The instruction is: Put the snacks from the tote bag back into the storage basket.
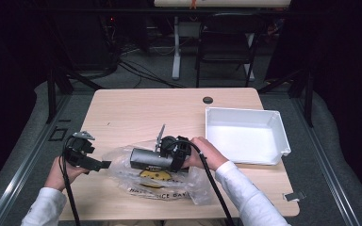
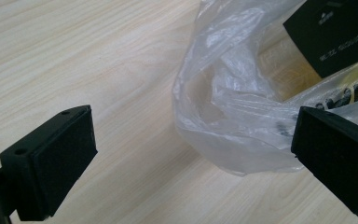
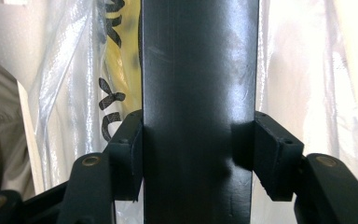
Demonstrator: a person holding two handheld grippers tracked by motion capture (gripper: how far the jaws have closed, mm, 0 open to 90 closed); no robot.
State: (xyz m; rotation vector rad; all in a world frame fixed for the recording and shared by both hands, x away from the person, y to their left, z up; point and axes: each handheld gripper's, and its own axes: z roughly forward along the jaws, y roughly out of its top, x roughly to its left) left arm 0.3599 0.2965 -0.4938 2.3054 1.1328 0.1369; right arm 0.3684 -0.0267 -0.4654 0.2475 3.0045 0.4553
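Observation:
A long black box (image 1: 148, 159) hangs level just above a clear plastic bag (image 1: 169, 187) with yellow and black print, at the table's front middle. My right gripper (image 1: 164, 160) is shut on the box's right end. In the right gripper view both pads press the sides of the black box (image 3: 198, 93) in my right gripper (image 3: 198, 154), with the bag (image 3: 303, 70) behind. At the bag's left edge my left gripper (image 1: 104, 165) stands open. In the left gripper view a fold of the bag (image 2: 233, 116) lies between the wide jaws of my left gripper (image 2: 196, 158), apart from the left pad, and the box (image 2: 340, 32) shows beyond.
A white empty tray (image 1: 245, 136) sits at the right of the wooden table (image 1: 136, 108). A small round hole (image 1: 208, 100) is near the far edge. A small metal clip (image 1: 294, 195) lies at the front right corner. A folding chair (image 1: 226, 42) stands beyond the table.

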